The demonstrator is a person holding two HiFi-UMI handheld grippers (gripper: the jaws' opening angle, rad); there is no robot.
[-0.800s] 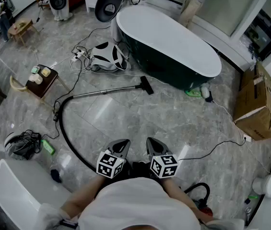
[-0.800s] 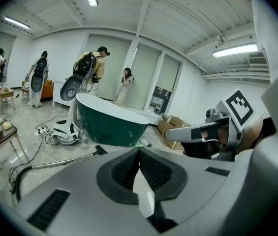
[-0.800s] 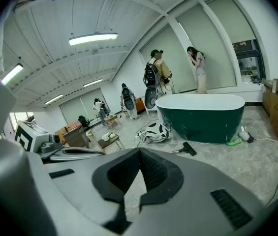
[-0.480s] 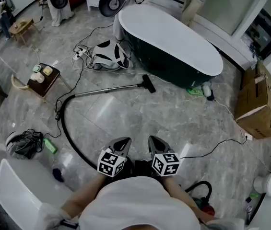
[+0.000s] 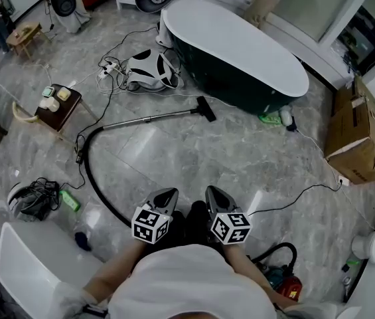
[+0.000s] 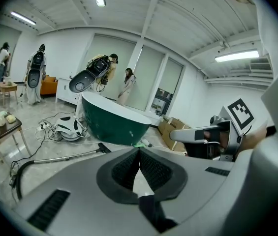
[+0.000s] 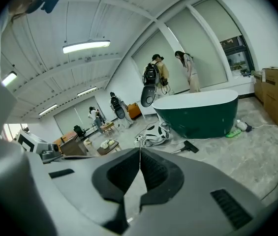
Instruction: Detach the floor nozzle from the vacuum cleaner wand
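Observation:
The vacuum's silver wand [image 5: 149,119] lies on the marble floor, with the black floor nozzle [image 5: 205,109] on its right end near the bathtub. A black hose [image 5: 89,178] curves from the wand's left end back toward me. My left gripper [image 5: 165,196] and right gripper [image 5: 214,195] are held side by side close to my body, well short of the wand. Both are shut with nothing between the jaws. The left gripper view shows the nozzle [image 6: 104,147] far ahead, and the right gripper view shows the nozzle [image 7: 191,146] too.
A dark green bathtub [image 5: 240,52] with a white rim stands behind the nozzle. Cardboard boxes [image 5: 353,131] sit at the right, a small brown table [image 5: 58,105] at the left. A white machine [image 5: 149,72] and cables lie near the tub. A red vacuum body [image 5: 287,283] is by my right side.
The head view has shifted slightly, so wand and tub sit a bit higher in the picture. Both grippers stay shut and in nearly the same place.

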